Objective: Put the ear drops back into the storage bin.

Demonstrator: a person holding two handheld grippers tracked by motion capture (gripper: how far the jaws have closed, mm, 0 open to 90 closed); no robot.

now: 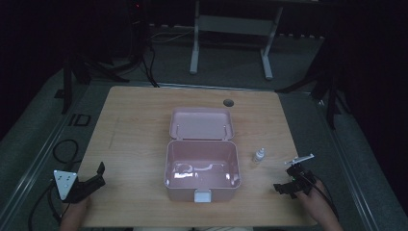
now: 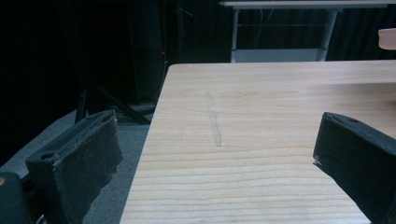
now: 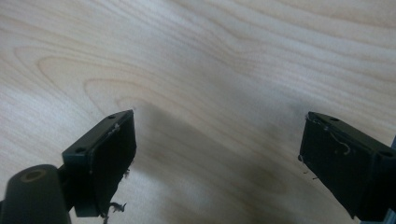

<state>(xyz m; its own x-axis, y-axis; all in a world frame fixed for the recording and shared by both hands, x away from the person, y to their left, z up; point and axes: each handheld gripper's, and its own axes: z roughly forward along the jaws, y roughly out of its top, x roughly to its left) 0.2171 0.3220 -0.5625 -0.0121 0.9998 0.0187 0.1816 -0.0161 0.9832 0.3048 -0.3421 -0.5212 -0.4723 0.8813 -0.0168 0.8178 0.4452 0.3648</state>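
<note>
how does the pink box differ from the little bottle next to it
The pink box is wide, low and open, its lid laid back behind it; the little bottle is slim, upright and capped. The box is opaque pink, the bottle pale, seemingly clear. The box sits mid-table, the bottle to its right. Both rest on the wooden table, untouched.

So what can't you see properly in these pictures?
- Small bottle, high view: too small and dim to read any label or contents.
- Pink box, left gripper view: cut off by the right edge.
- Pink box's inside, high view: glare hides whether anything lies there.
</note>
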